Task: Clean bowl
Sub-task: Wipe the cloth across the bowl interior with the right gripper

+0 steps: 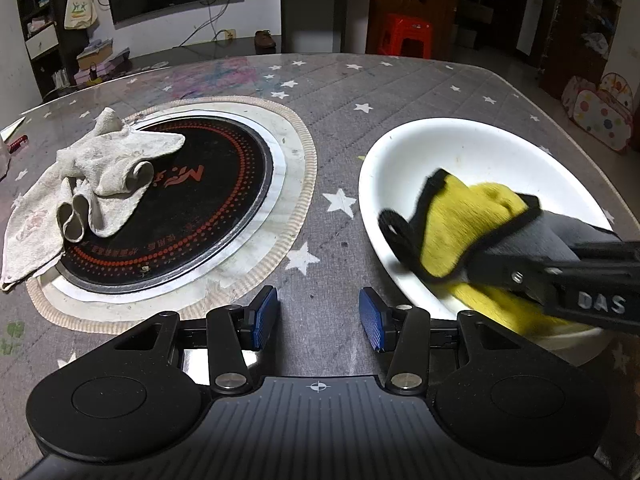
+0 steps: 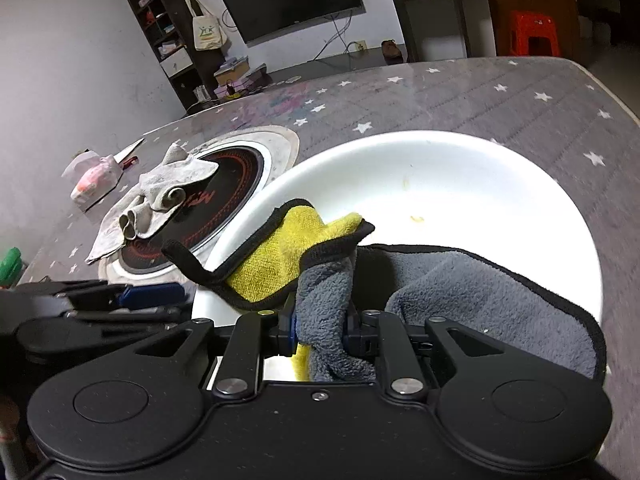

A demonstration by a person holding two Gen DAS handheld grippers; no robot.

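A grey, star-patterned desk (image 1: 340, 92) carried a white bowl (image 1: 472, 152). Beside it sat a round cooktop (image 1: 224, 184), a crumpled rag (image 1: 100, 172) draped across its edge.

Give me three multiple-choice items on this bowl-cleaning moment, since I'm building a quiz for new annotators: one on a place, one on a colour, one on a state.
1. Where does the crumpled off-white towel lie?
A. Inside the bowl
B. Partly on the round black cooktop
C. On the floor

2. What colours is the cloth in the right gripper?
A. Yellow and grey
B. Red and white
C. All blue

3. How is the left gripper?
A. Shut on the bowl's rim
B. Shut on a towel
C. Open, holding nothing

Answers:
1 B: the off-white towel drapes over the left edge of the cooktop.
2 A: the cloth, clamped in the right gripper, shows a yellow side and a grey side with black trim, inside the white bowl.
3 C: the left gripper has its blue pads apart with only table between them.
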